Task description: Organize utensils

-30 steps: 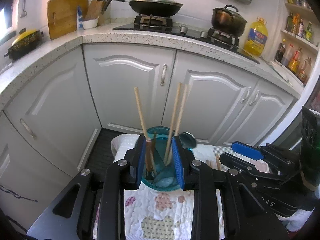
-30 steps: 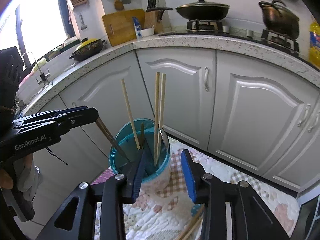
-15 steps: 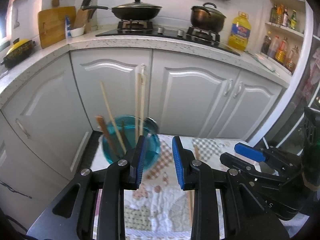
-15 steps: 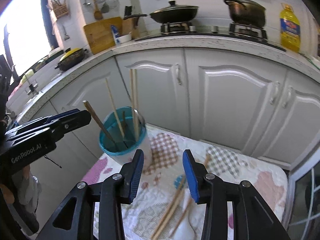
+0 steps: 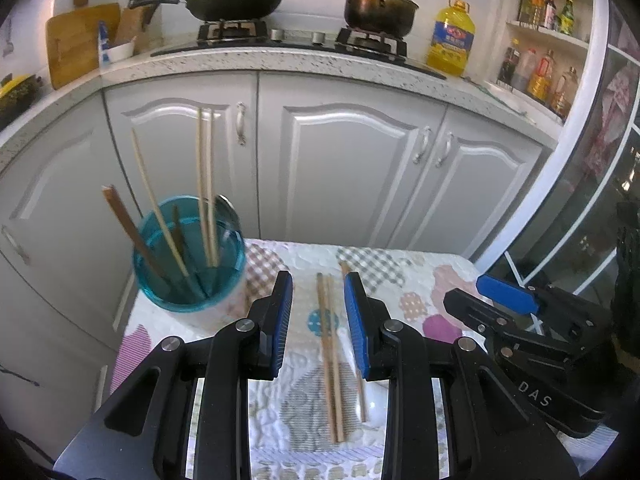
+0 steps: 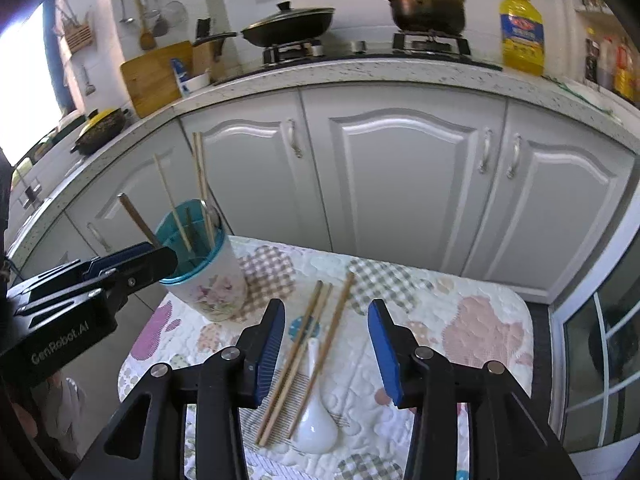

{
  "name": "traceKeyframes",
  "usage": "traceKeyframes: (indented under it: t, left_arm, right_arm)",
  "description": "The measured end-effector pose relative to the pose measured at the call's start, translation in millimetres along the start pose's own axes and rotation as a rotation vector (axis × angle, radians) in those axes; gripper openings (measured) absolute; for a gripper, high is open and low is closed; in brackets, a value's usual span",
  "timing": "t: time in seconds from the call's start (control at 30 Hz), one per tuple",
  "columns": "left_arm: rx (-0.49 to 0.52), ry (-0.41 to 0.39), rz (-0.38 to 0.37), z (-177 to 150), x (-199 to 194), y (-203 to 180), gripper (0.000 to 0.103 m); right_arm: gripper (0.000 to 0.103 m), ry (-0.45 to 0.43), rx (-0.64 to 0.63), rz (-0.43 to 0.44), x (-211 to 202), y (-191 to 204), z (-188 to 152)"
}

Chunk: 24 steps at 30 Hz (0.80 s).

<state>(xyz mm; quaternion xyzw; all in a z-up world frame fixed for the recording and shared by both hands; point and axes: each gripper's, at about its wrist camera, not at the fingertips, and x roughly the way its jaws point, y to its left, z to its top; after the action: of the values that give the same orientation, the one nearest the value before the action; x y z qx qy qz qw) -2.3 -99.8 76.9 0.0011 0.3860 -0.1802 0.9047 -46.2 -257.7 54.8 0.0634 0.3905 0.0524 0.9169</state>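
A teal-rimmed floral utensil cup [image 5: 188, 264] [image 6: 208, 276] stands at the table's left back and holds several chopsticks and a metal spoon. Three wooden chopsticks [image 5: 330, 356] [image 6: 304, 348] lie loose on the patterned tablecloth. A white ceramic spoon [image 6: 318, 420] lies under them. My left gripper [image 5: 318, 324] is open and empty, hovering above the loose chopsticks. My right gripper [image 6: 326, 344] is open and empty, above the chopsticks and the white spoon.
The small table with a quilted cloth [image 6: 472, 320] stands before white cabinet doors [image 6: 400, 184]. The counter above carries a wok [image 5: 236, 0], a pot [image 5: 380, 4] and a yellow oil bottle [image 5: 450, 36]. A glass door [image 6: 600, 360] is at the right.
Both grippers have pulled back and to the right, away from the cup. The loose chopsticks and the white spoon have come into view between the fingers. A dark chopstick now rests in the cup.
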Motion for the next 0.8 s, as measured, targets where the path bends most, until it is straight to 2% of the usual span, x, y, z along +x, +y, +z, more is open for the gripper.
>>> traceKeyframes:
  t: [0.17, 0.27, 0.47, 0.63, 0.8]
  left_arm:
    - [0.008, 0.032, -0.013, -6.6, 13.3, -8.4, 0.026]
    - [0.007, 0.052, -0.022, -10.2, 21.4, -7.9, 0.026]
    - [0.003, 0.114, -0.03, -21.8, 43.9, 1.2, 0.026]
    - [0.009, 0.182, -0.007, -39.7, 65.2, 15.7, 0.026]
    - [0.009, 0.254, 0.002, -60.1, 83.4, 27.7, 0.026]
  right_arm:
    - [0.044, 0.017, 0.018, -0.017, 4.4, -8.8, -4.4]
    - [0.052, 0.019, 0.023, -0.029, 6.8, -12.6, -7.2]
    - [0.052, 0.062, 0.039, -0.025, 24.6, -23.1, -12.3]
    - [0.052, 0.152, 0.043, 0.019, 60.9, -31.7, -23.1]
    - [0.052, 0.263, 0.026, 0.048, 121.1, -31.5, -29.8]
